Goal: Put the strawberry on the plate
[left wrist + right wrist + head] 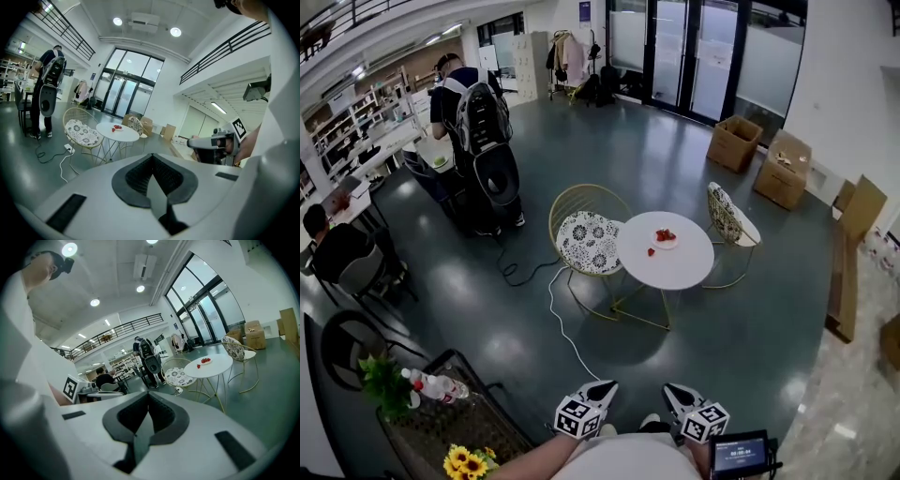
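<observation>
In the head view, a round white worktop (670, 267) stands well apart from the person, across the grey floor. A white plate (665, 240) holding red strawberries sits near the worktop's far edge. One loose strawberry (652, 252) lies on the bare top just beside the plate, on the side toward the left edge. A wire chair with a patterned cushion (589, 240) is at the worktop's left edge, and a second chair (729, 217) is at its right edge. The left claw (598, 394) and the right claw (681, 397) are low in the picture, close to the person's body and far from the worktop.

In the left gripper view, the left claw (153, 180) has its dark pads pressed together with nothing between them. Far off, the loose strawberry (112, 130) lies beside the plate (117, 127) on the worktop (119, 135).

In the right gripper view, the right claw (146, 420) is likewise pressed together and empty. The strawberry (198, 366) lies on the distant worktop (211, 369), beside the plate (205, 361).
</observation>
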The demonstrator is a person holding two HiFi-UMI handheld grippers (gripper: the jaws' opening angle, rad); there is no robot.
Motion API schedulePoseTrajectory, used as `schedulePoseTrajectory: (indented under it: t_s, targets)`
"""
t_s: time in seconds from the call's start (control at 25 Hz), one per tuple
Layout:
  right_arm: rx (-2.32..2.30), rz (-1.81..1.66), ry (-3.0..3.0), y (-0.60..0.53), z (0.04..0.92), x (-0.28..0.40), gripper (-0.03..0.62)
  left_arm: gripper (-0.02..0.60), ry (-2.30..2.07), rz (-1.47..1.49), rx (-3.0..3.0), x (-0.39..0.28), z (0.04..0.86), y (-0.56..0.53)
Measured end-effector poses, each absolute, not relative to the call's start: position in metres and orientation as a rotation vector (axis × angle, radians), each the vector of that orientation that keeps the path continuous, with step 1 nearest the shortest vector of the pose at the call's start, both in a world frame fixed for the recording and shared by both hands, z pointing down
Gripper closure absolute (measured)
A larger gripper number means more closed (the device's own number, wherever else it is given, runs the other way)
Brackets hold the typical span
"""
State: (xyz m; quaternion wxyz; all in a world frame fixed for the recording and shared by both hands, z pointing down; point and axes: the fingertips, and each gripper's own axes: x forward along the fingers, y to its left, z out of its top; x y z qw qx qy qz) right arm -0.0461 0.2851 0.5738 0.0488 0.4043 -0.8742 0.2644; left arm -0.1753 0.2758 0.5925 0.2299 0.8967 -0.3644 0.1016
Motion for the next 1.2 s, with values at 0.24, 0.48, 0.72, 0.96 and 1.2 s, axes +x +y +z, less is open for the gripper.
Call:
schedulePoseTrajectory:
  t_s: [0.24, 0.48, 0.72, 0.96, 1.2]
  targets:
    - [1.218, 0.859, -2.645, 0.285, 0.588, -0.049, 0.588, 0.575, -0.988, 0.306, 2.448, -0.174, 0.603, 0.271]
    - [1.185, 0.885, -2.648, 0.255, 0.593, -0.051, 0.586, 0.575, -1.008, 0.333, 2.417, -0.176, 0.608, 0.25]
    - [1.14, 0.903, -2.674, 0.213, 0.597, -0.05, 0.588, 0.575, -1.029, 0.344, 2.413, -0.167, 0.608, 0.207]
    - [1.133, 0.928, -2.665, 0.172, 0.607, -0.029, 0.586, 0.575, -1.026, 0.357, 2.413, -0.144, 0.609, 0.164]
    - [1.113, 0.924, -2.686, 0.127, 0.604, -0.007, 0.586, 0.575, -1.021, 0.375, 2.424, -0.116, 0.607, 0.121]
